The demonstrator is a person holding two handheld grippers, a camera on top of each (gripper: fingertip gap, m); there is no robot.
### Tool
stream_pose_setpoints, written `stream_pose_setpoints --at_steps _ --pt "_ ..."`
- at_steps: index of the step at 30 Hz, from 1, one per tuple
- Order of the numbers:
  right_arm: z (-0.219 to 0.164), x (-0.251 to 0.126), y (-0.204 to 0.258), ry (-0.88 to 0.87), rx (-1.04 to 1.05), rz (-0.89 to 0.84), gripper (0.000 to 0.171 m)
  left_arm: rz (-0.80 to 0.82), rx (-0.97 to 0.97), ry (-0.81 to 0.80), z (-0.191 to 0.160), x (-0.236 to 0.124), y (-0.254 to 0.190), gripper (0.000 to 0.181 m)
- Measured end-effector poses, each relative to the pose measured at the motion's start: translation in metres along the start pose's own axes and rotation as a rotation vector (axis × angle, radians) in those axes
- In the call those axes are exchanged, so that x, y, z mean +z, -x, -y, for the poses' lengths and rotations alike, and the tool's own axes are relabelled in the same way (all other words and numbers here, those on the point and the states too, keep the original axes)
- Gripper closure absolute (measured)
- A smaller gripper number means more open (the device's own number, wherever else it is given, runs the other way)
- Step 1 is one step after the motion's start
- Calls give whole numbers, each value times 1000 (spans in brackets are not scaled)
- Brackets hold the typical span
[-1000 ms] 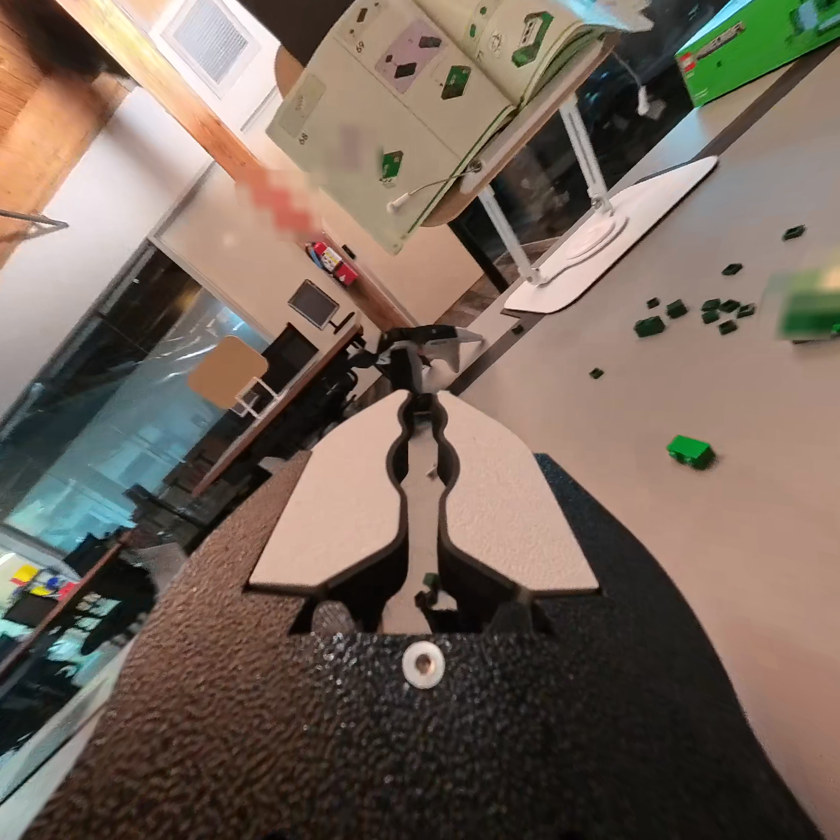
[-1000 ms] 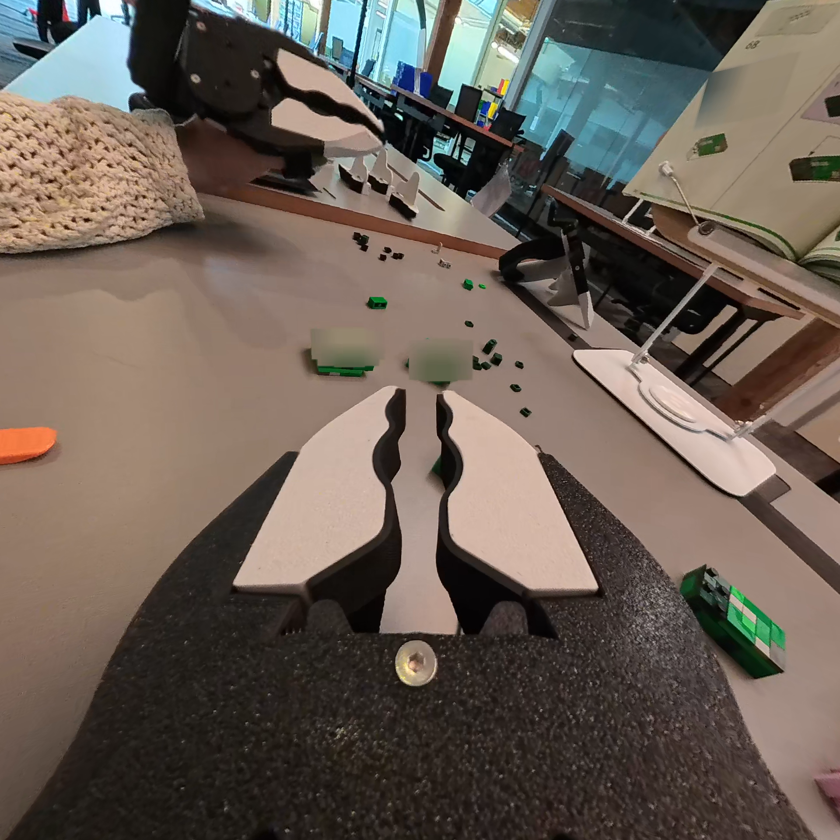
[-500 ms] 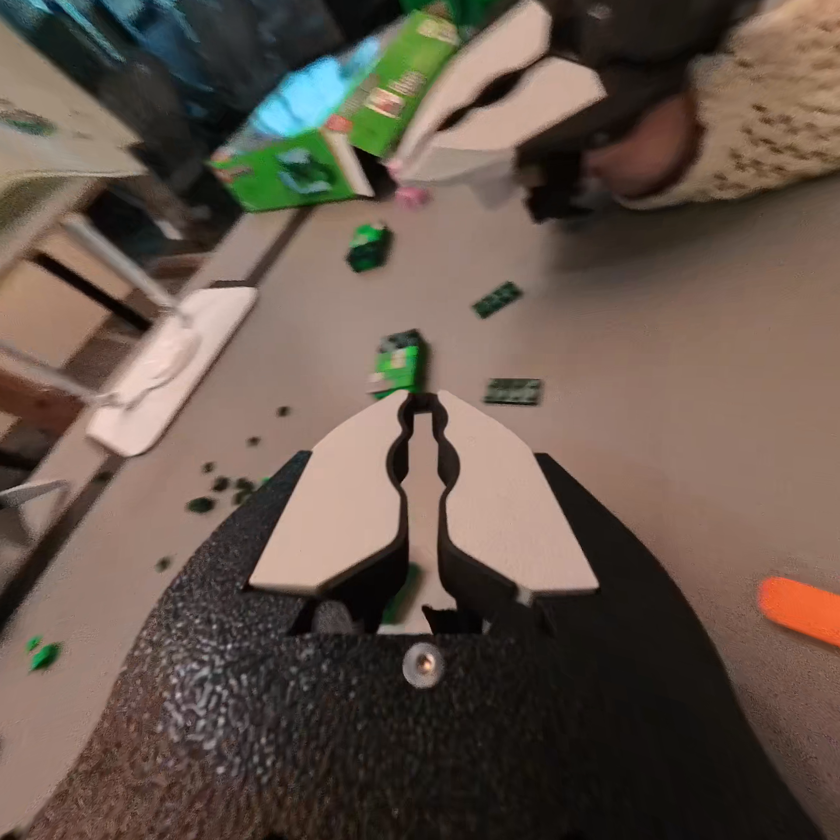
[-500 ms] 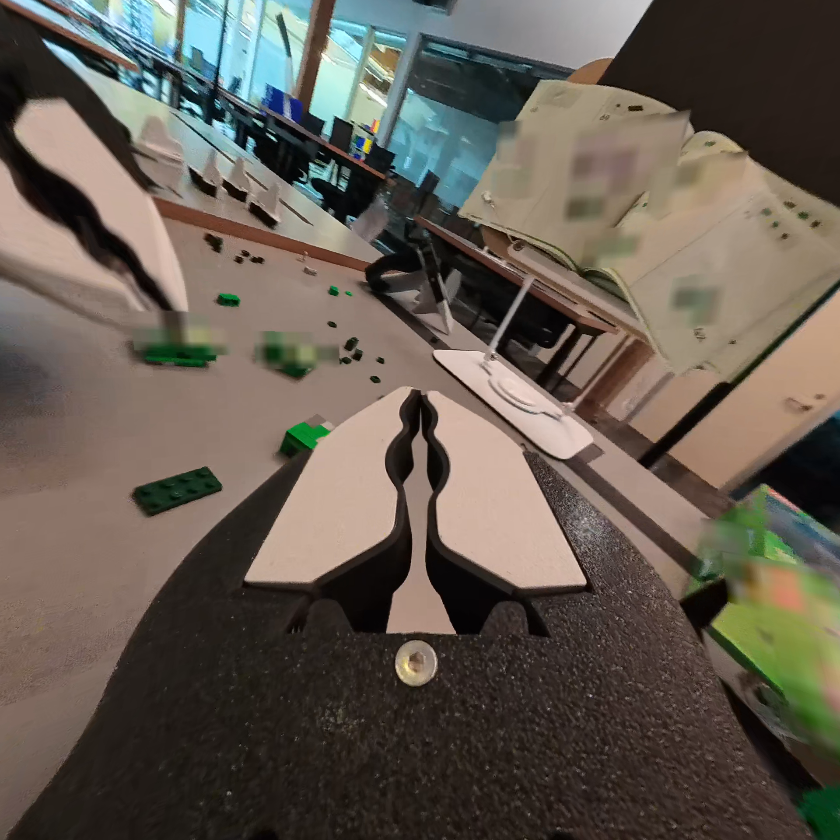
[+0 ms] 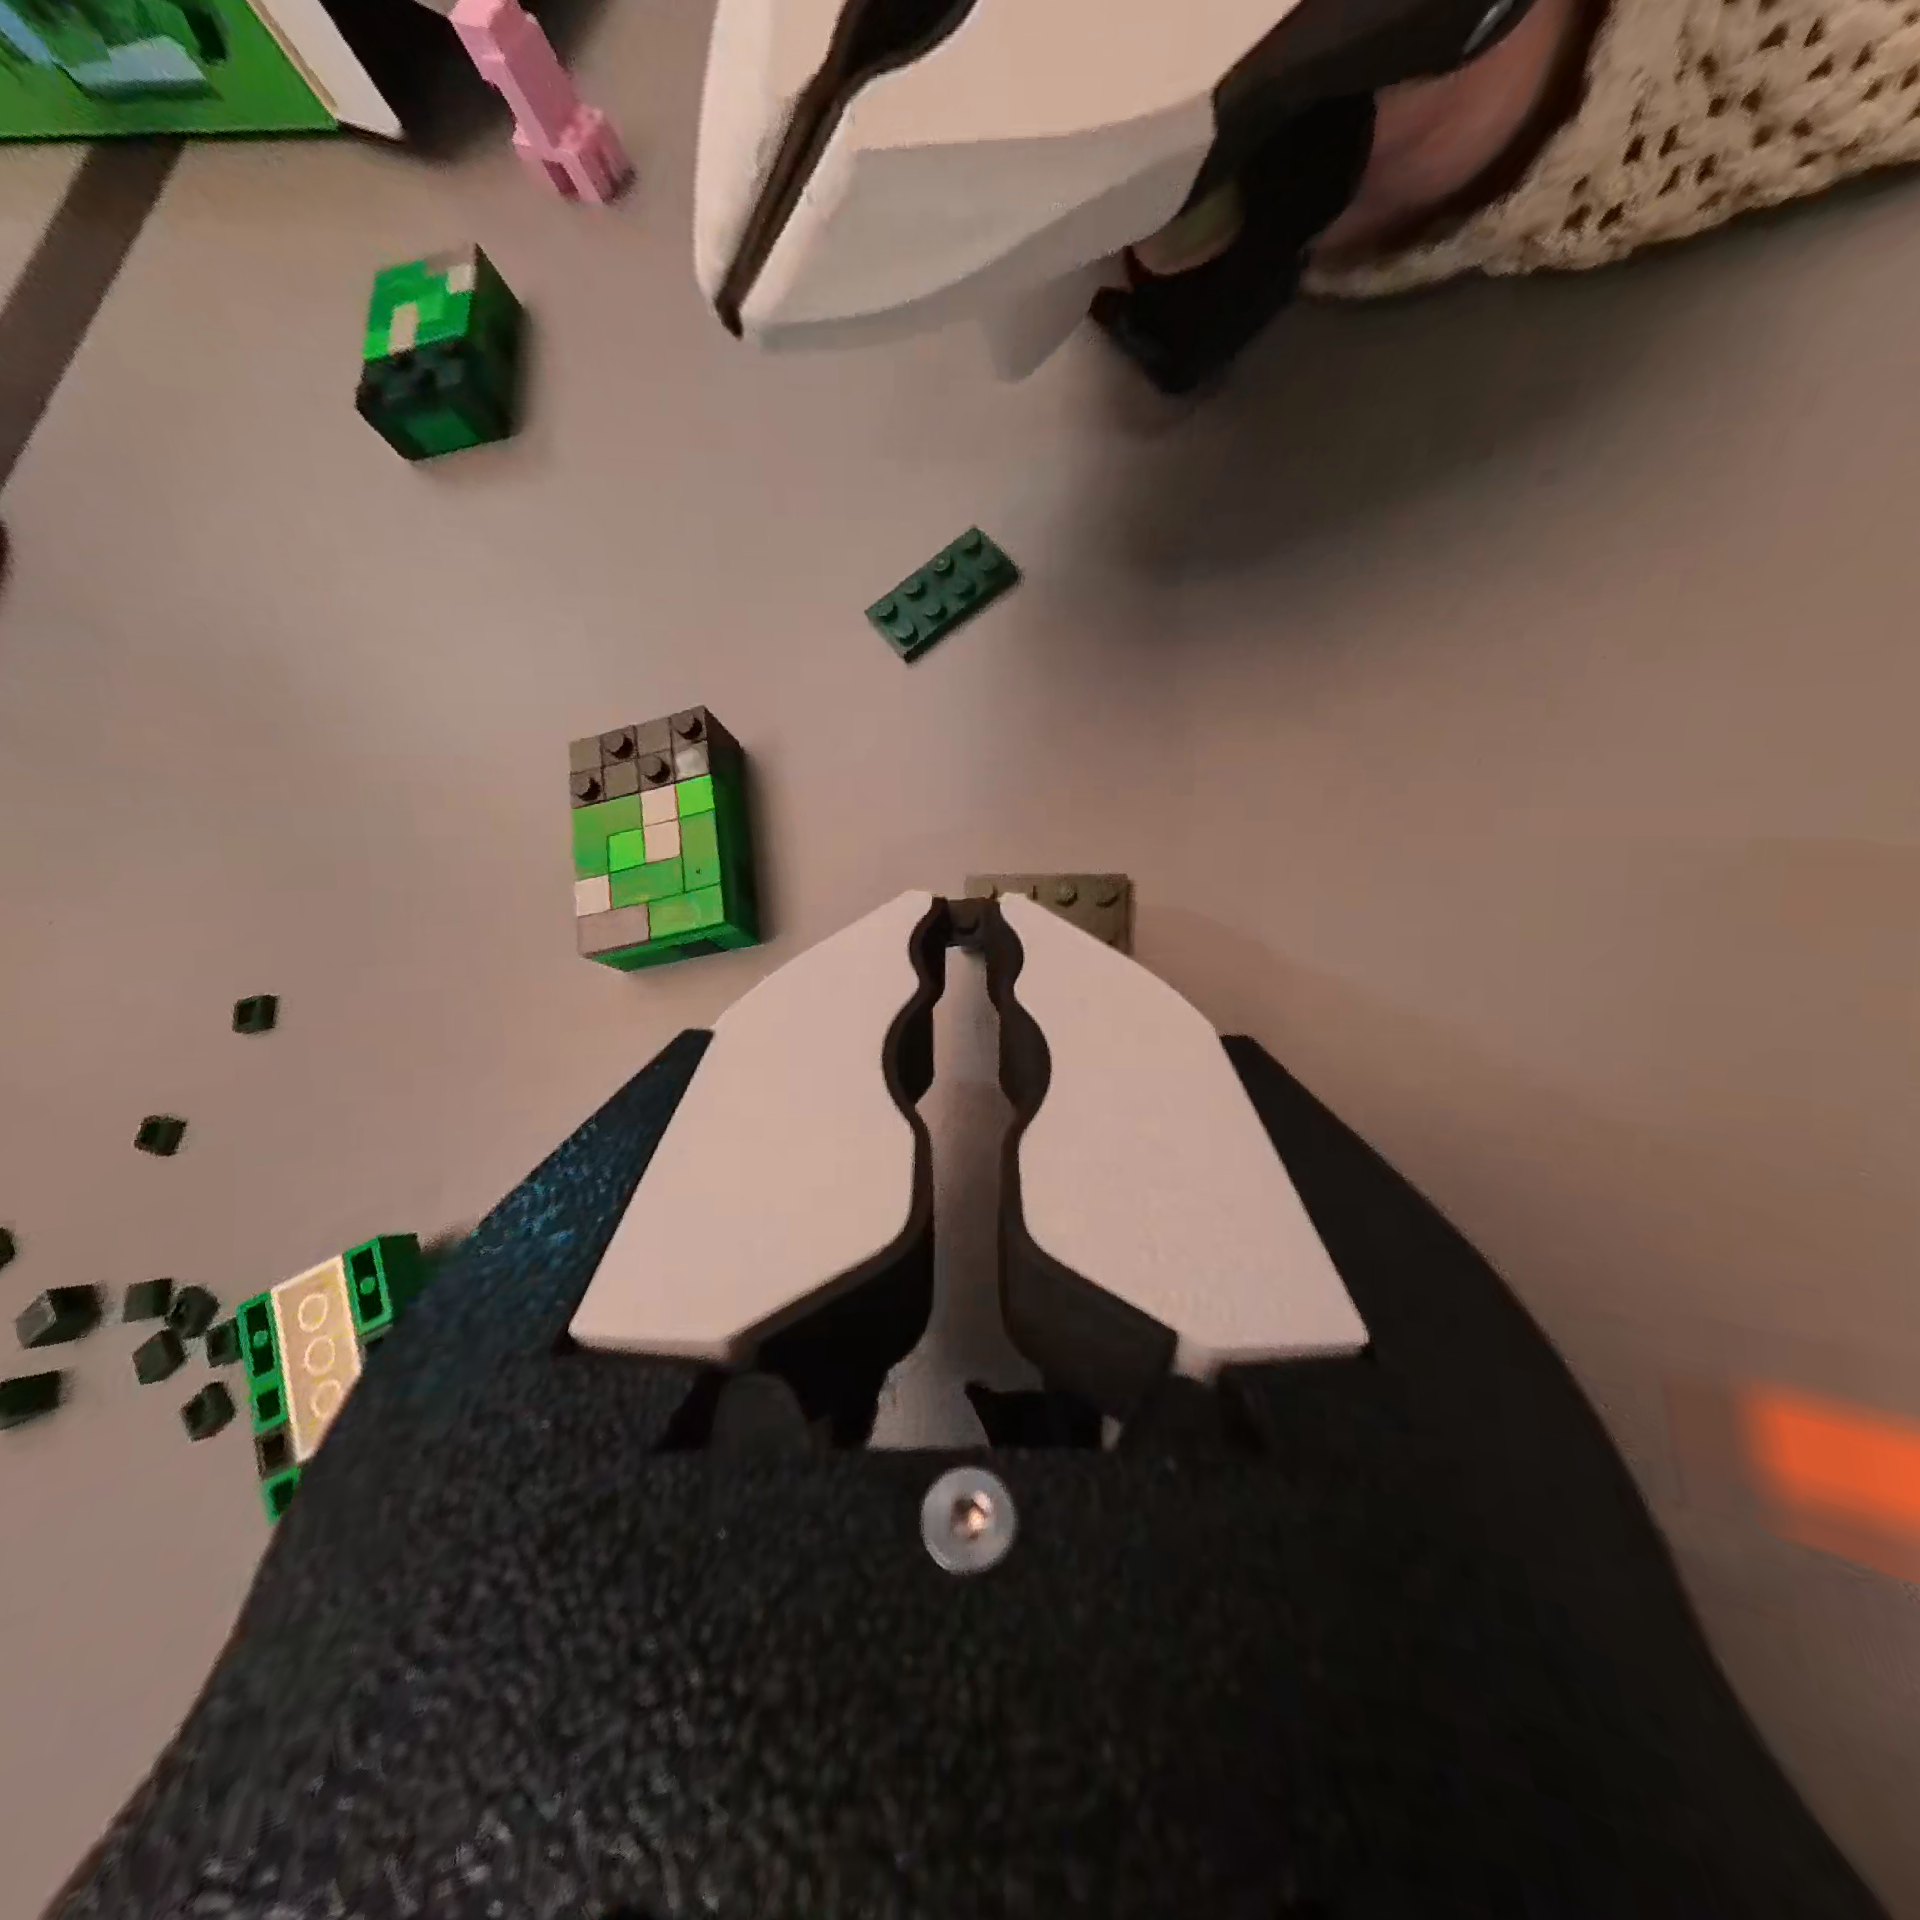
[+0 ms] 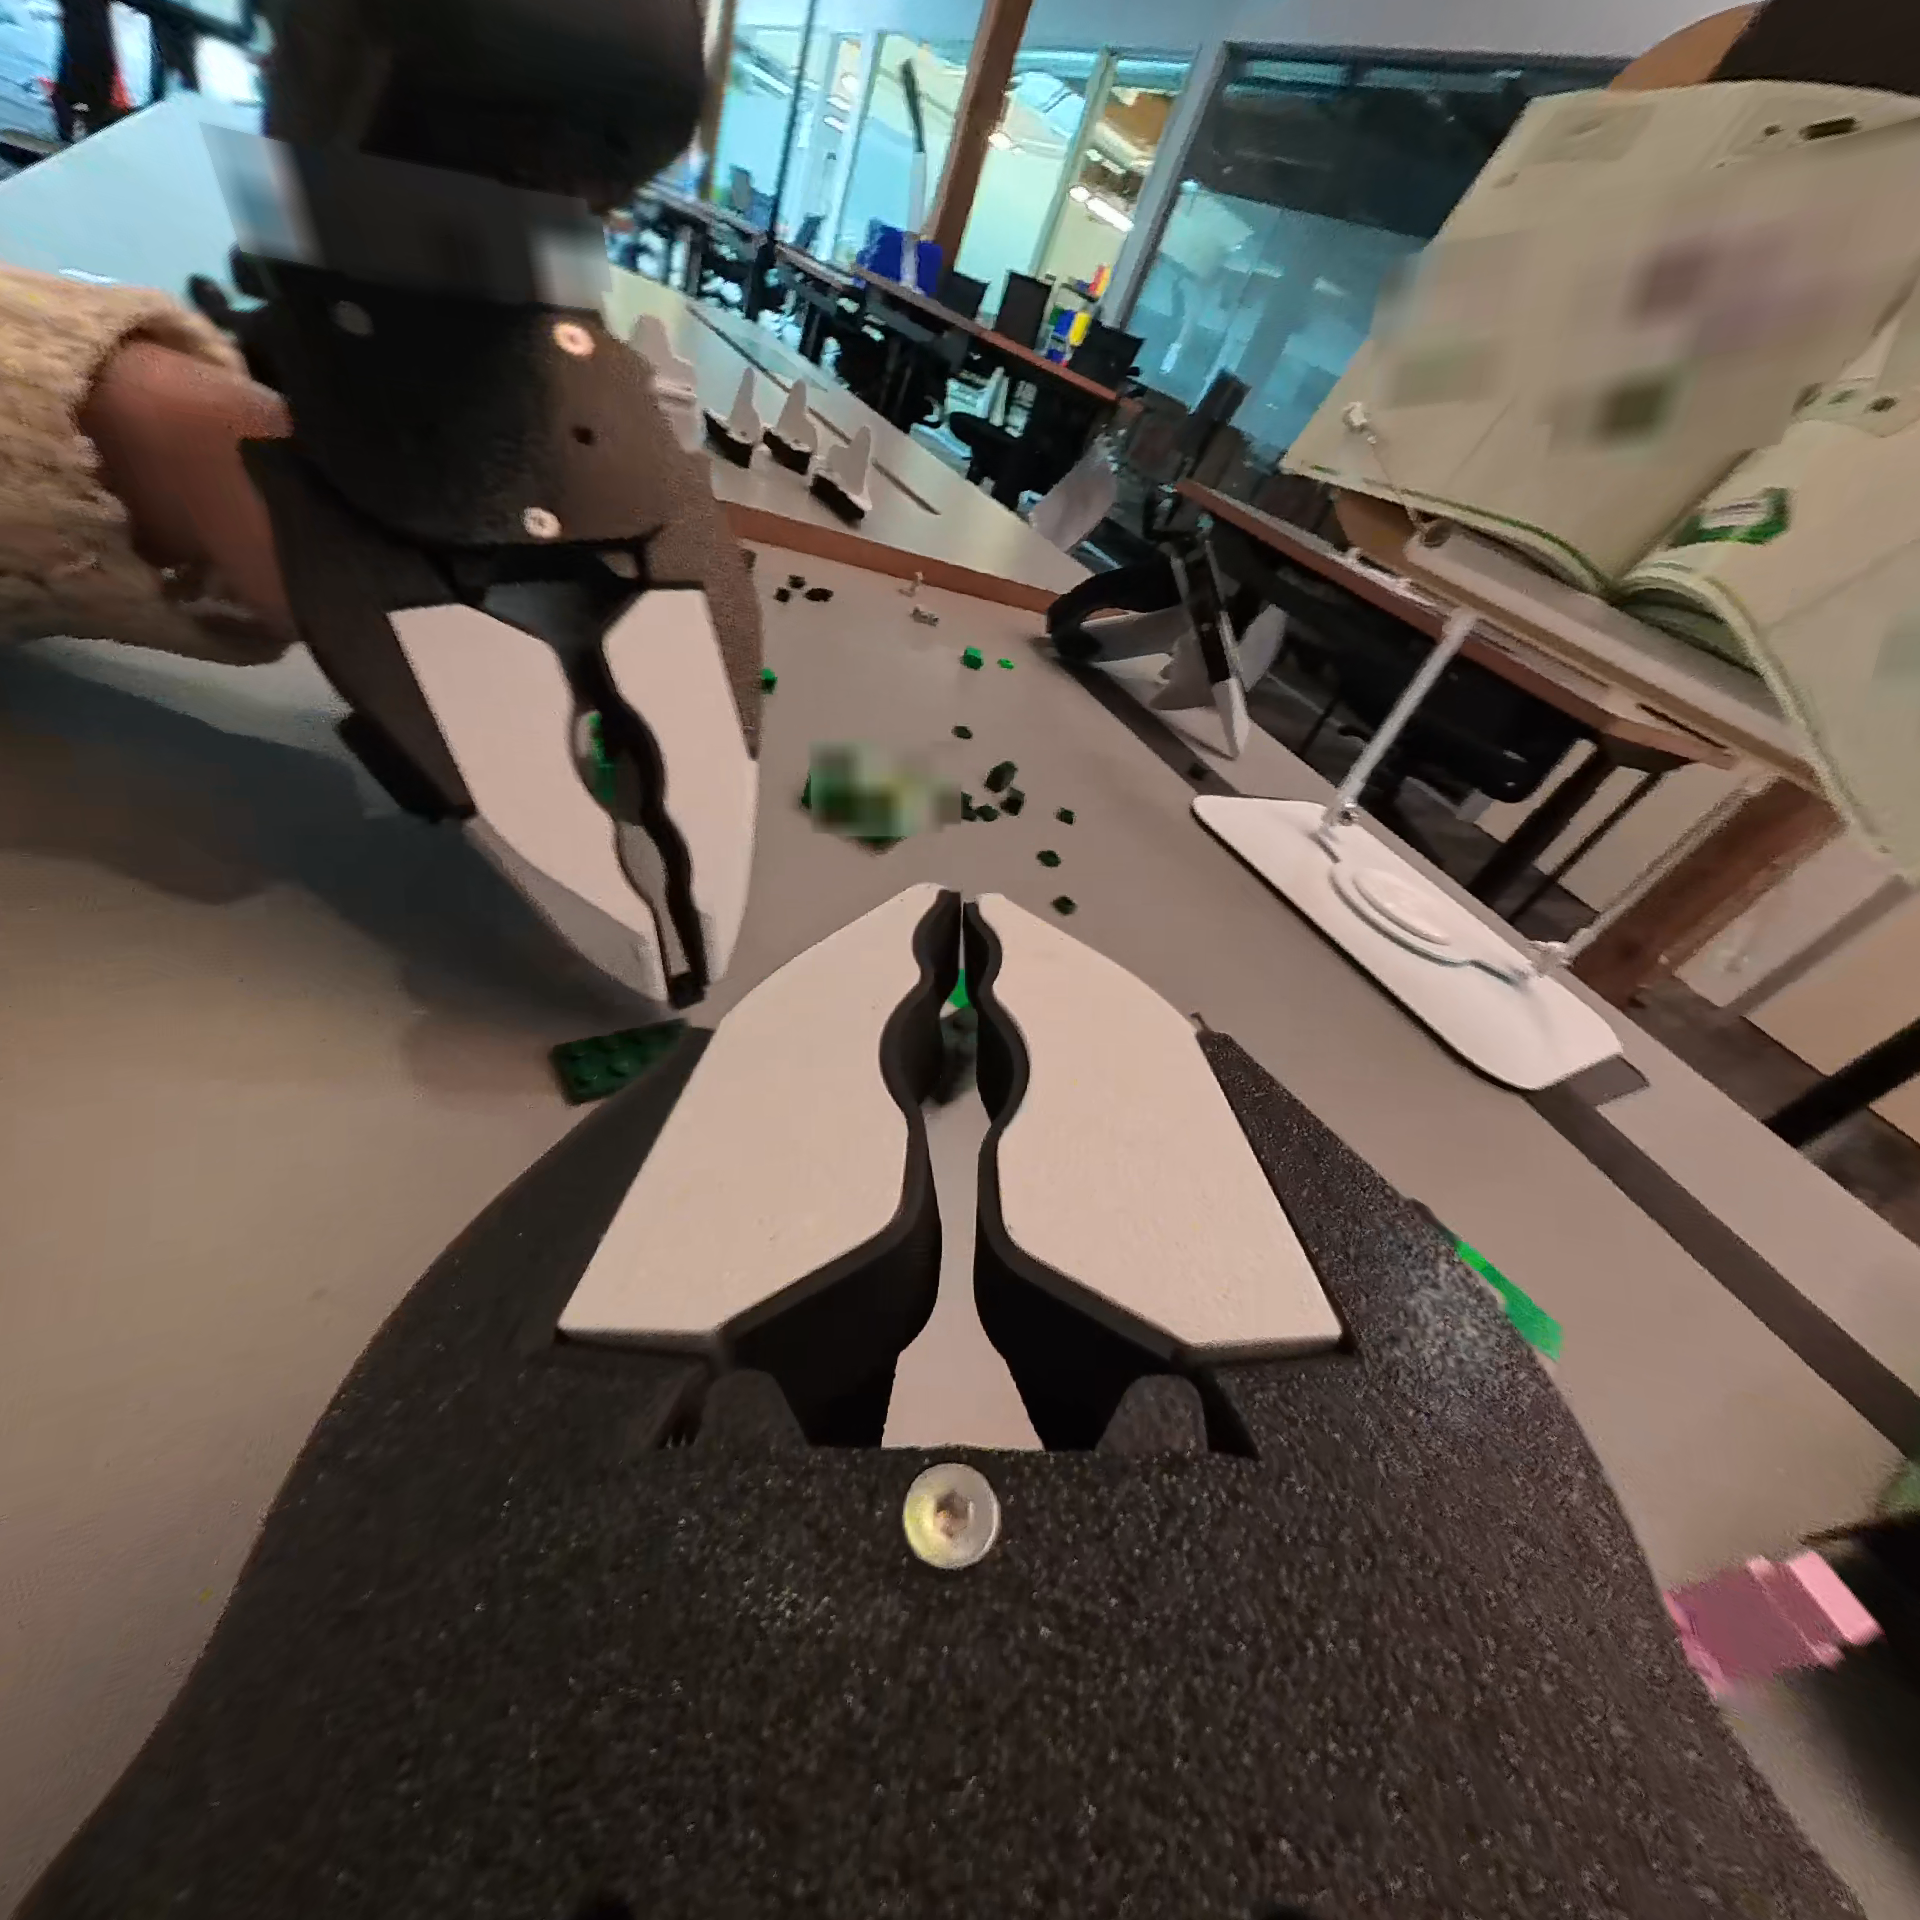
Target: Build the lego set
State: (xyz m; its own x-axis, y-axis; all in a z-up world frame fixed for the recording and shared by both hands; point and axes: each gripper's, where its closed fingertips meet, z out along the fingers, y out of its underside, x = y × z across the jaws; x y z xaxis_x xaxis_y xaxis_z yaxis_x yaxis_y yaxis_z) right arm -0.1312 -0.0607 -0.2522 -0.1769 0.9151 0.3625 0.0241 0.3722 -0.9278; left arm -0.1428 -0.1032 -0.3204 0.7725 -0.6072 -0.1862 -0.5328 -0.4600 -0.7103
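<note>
My left gripper is nearly shut, with a small dark piece between its tips. It sits just over the near end of an olive plate. It also shows in the right wrist view, pointing down at the table. A green block build with a grey top stands to its left. A dark green plate lies beyond it and also shows in the right wrist view. My right gripper is shut and empty. In the left wrist view it hangs above the far side of the table.
A dark green cube build, a pink figure and a green box lie far left. Small dark pieces and a green-white build lie near left, an orange tool right. The booklet stand is far right. One gripper's finger ends stand about 8 centimeters off the other's. The dark green plate is about 8 centimeters from both grippers' fingertips.
My left gripper has swung from facing the booklet down to the table and now hovers at the olive plate. My right gripper has closed fully and turned towards the left one.
</note>
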Motion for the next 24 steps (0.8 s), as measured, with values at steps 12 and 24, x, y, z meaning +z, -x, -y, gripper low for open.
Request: stream_pose_setpoints --at_steps 12,24 --pt "-25 1 67 270 33 455 131 -92 11 59 -6 5 -4 175" --pt "-55 10 83 538 60 719 126 -114 -10 41 -8 4 -6 175"
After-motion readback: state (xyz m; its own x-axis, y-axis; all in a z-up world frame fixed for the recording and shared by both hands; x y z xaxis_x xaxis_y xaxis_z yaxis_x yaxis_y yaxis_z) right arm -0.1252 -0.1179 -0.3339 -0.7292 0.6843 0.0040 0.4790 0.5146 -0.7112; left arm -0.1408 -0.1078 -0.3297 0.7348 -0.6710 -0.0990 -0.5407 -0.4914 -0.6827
